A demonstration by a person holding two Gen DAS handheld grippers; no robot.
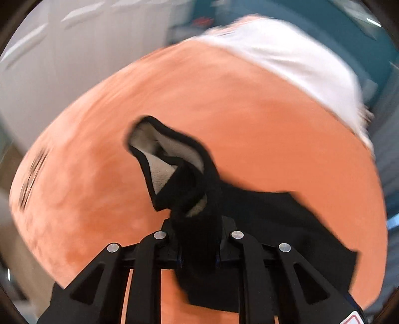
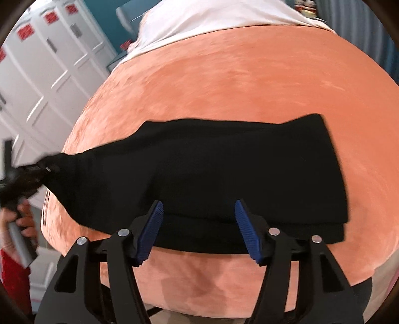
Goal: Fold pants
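The black pants (image 2: 224, 174) lie folded over on the orange cover (image 2: 249, 87), with one end pulled out to the left. My left gripper (image 1: 198, 224) is shut on that end of the pants (image 1: 189, 179), whose pale fleece lining shows at the opening. It also shows at the left edge of the right wrist view (image 2: 37, 172), held by a hand. My right gripper (image 2: 198, 206) is open and empty, its blue pads (image 2: 152, 229) just above the near edge of the pants.
A white cloth (image 2: 212, 20) lies at the far end of the orange cover. White cabinet doors (image 2: 49, 62) stand to the left. The cover's near edge (image 2: 199, 294) drops off below my right gripper.
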